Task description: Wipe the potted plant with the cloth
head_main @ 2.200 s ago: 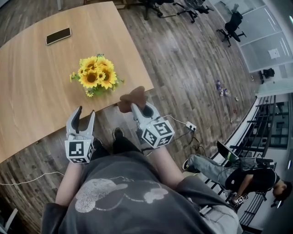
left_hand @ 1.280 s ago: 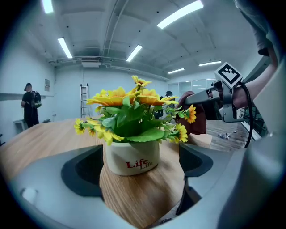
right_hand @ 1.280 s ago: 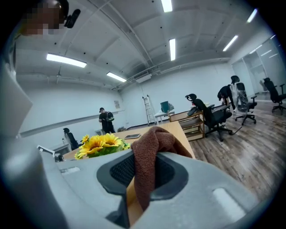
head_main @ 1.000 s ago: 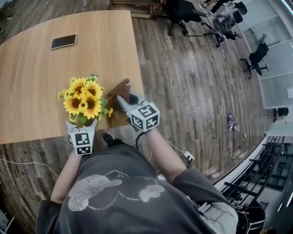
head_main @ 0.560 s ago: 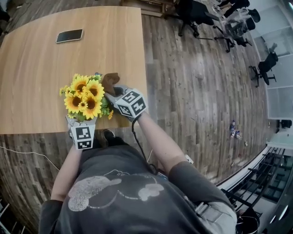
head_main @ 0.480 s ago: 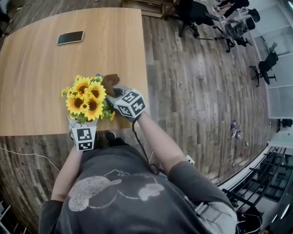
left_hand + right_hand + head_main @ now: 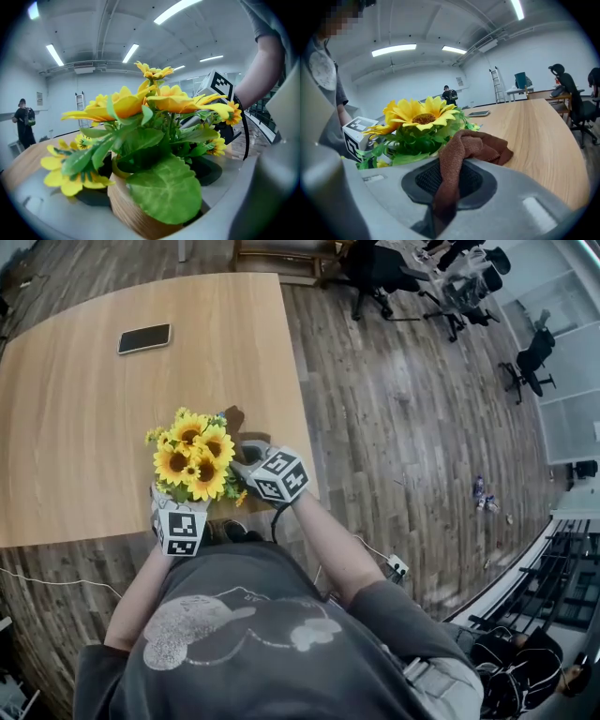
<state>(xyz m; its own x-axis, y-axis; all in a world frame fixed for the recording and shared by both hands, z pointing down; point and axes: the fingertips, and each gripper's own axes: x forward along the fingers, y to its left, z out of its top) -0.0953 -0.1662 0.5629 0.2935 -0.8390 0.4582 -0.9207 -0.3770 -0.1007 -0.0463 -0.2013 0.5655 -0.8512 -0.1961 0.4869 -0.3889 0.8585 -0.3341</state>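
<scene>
The wiping step is just about to start. The potted plant [image 7: 195, 463] stands near the front edge of the tabletop [image 7: 84, 427], well apart from the phone [image 7: 144, 337] lying farther back. The left gripper [image 7: 180, 507] reaches in from the near side, and its fingers appear closed on the ribbed pot [image 7: 136, 211], which fills the gap between them, so this hand seems to be steadying the plant. The right gripper [image 7: 242, 450] sits just beside the plant on its right. Its fingers are clenched on the brown cloth [image 7: 464, 150], which bunches out over their front and hangs close to the green leaves [image 7: 410, 143] under a large sunflower; whether it touches them cannot be told. The next move likely calls for easing the bunched cloth onto a leaf and stroking along it gently, with the left grip firm enough that the light pot neither tips nor slides off the edge.
</scene>
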